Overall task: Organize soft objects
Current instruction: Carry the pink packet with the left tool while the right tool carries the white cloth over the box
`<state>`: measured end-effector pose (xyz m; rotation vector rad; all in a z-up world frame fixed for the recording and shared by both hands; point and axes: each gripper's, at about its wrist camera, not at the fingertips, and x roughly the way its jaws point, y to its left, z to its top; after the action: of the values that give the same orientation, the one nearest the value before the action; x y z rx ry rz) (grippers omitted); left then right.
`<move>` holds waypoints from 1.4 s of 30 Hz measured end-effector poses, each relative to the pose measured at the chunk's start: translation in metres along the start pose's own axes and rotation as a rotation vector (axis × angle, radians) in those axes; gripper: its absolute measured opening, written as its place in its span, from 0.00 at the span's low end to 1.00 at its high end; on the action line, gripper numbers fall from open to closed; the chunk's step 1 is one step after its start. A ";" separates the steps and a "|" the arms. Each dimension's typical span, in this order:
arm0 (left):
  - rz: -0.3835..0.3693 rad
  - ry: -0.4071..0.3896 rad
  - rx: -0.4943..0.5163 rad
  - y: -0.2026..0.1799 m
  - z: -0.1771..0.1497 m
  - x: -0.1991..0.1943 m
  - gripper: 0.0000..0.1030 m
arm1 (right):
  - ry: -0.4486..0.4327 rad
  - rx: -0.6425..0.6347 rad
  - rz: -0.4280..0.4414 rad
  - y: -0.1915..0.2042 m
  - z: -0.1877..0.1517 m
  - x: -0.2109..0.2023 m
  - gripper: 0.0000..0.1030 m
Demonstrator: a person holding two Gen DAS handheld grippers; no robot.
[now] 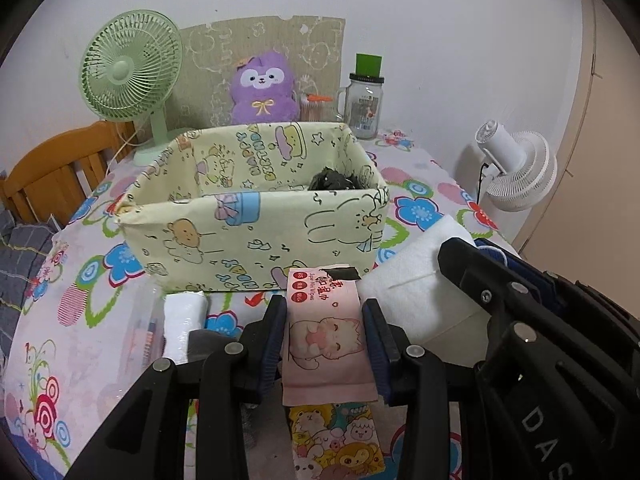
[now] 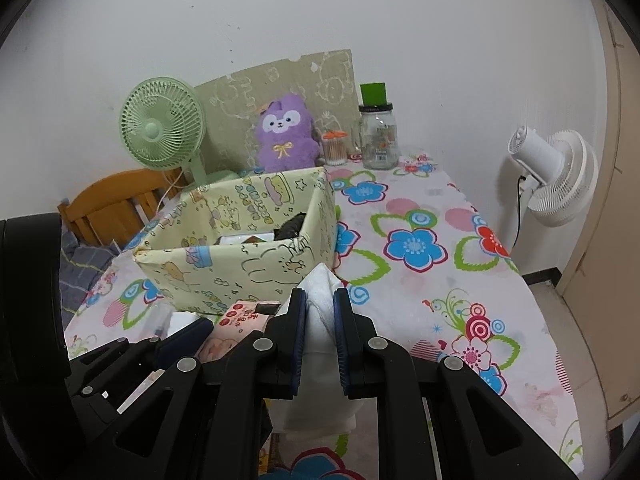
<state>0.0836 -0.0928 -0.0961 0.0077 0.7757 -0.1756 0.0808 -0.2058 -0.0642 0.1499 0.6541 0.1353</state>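
My left gripper (image 1: 325, 316) is shut on a pink wet-wipes pack (image 1: 326, 340) with a cat drawing, held just in front of the yellow cartoon-print fabric box (image 1: 256, 236). My right gripper (image 2: 320, 312) is shut on a white soft tissue pack (image 2: 320, 324), beside the box's near right corner (image 2: 308, 248). The white pack also shows in the left wrist view (image 1: 416, 280). The box holds a dark crumpled item (image 1: 334, 179) and a flat pack (image 2: 244, 239). A small white roll (image 1: 182, 324) lies on the table left of my left gripper.
A purple plush (image 1: 264, 88), a green fan (image 1: 128, 68), a glass jar (image 1: 364, 104) and a cotton-swab tub (image 1: 314, 108) stand at the back by the wall. A white fan (image 2: 556, 176) stands right of the table. A wooden chair (image 1: 60, 168) is at left.
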 end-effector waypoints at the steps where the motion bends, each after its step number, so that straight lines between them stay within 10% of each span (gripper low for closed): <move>1: 0.001 -0.002 -0.001 0.001 0.000 -0.002 0.38 | -0.004 -0.002 -0.001 0.001 0.000 -0.002 0.17; 42: 0.031 -0.052 -0.031 0.029 0.003 -0.045 0.38 | -0.065 -0.077 0.044 0.044 0.015 -0.028 0.17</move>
<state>0.0587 -0.0573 -0.0644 -0.0140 0.7262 -0.1343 0.0650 -0.1686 -0.0280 0.0947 0.5800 0.1969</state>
